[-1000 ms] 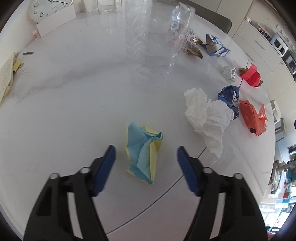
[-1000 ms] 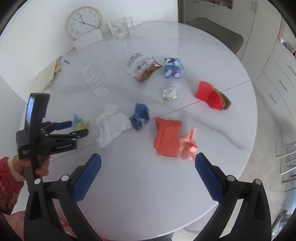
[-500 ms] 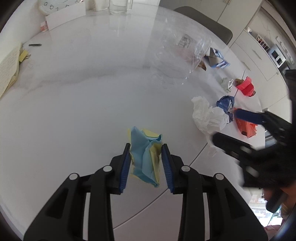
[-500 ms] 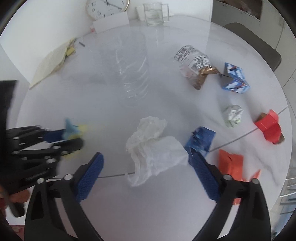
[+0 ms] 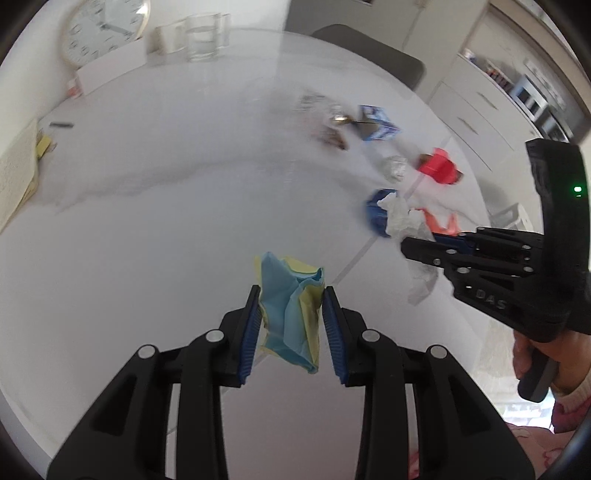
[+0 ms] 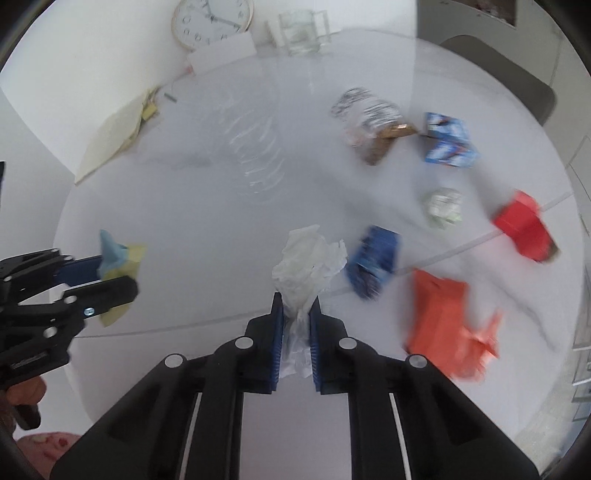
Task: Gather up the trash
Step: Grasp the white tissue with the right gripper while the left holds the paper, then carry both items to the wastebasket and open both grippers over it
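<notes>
- Glass (image 6: 301,31) by the clock (image 6: 212,22) looks clear; contents, can't tell.
- Your left gripper (image 5: 290,325) pinches the crumpled blue-and-yellow paper (image 5: 291,310), lifted off the white table (image 5: 147,229).
- Your right gripper (image 6: 296,341) has just closed, clamping the wrinkly white tissue (image 6: 308,266).
- Only the right view shows the ribbed clear plastic bottle (image 6: 255,155).

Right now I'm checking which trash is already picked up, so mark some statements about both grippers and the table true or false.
1. The left gripper clamps blue-and-yellow paper. True.
2. The right gripper is open, holding nothing. False: it pinches the white tissue.
3. The clock lies flat mid-table. False: it stands at the far edge.
4. An orange wrapper lies on the table. True.
</notes>
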Tool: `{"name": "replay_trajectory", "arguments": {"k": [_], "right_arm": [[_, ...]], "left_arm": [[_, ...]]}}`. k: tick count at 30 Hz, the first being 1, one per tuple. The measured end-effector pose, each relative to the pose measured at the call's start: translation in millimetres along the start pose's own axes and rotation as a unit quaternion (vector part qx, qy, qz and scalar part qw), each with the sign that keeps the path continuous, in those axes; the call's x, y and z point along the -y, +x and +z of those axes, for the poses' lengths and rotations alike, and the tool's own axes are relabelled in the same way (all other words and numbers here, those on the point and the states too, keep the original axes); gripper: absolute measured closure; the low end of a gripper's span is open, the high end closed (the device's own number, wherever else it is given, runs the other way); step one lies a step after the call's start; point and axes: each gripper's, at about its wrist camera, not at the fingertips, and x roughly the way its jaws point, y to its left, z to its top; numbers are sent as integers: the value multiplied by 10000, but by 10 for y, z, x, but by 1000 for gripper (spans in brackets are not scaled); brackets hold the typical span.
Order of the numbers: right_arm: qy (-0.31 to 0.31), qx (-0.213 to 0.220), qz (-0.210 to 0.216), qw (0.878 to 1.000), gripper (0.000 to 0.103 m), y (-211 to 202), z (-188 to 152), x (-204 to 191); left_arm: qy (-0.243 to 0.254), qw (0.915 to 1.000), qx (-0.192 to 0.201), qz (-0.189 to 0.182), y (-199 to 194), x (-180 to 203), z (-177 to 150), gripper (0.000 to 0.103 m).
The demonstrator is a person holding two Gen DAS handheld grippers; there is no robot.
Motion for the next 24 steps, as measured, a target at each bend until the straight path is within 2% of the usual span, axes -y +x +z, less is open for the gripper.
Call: {"name": "replay_trajectory", "arguments": {"k": [3, 6, 9, 13, 17, 24], "right_arm": [[335, 124, -191, 9992, 89, -391, -275, 339], [799, 162, -534, 9952, 87, -750, -658, 814], [1151, 149, -812, 9899, 87, -992, -1021, 1216], [1526, 113, -1014, 9830, 87, -1243, -1466, 1667], [1734, 103, -1067, 9790, 87, -1440, -1848, 2017], [1820, 136, -1044, 9776, 87, -1601, -2126, 2409]], "left_arm": [[366, 9986, -22, -370, -18, 421, -8, 70], [853, 9935, -110, -740, 71, 1007, -17, 70], [1414, 9839, -276, -1057, 191, 1644, -68, 70], [2053, 9651, -653, -1491, 407, 2500, -202, 70], [2395, 9512, -999, -1671, 610, 3110, -334, 70], [2509, 9435, -1343, -1698, 887, 3710, -488, 70]]}}
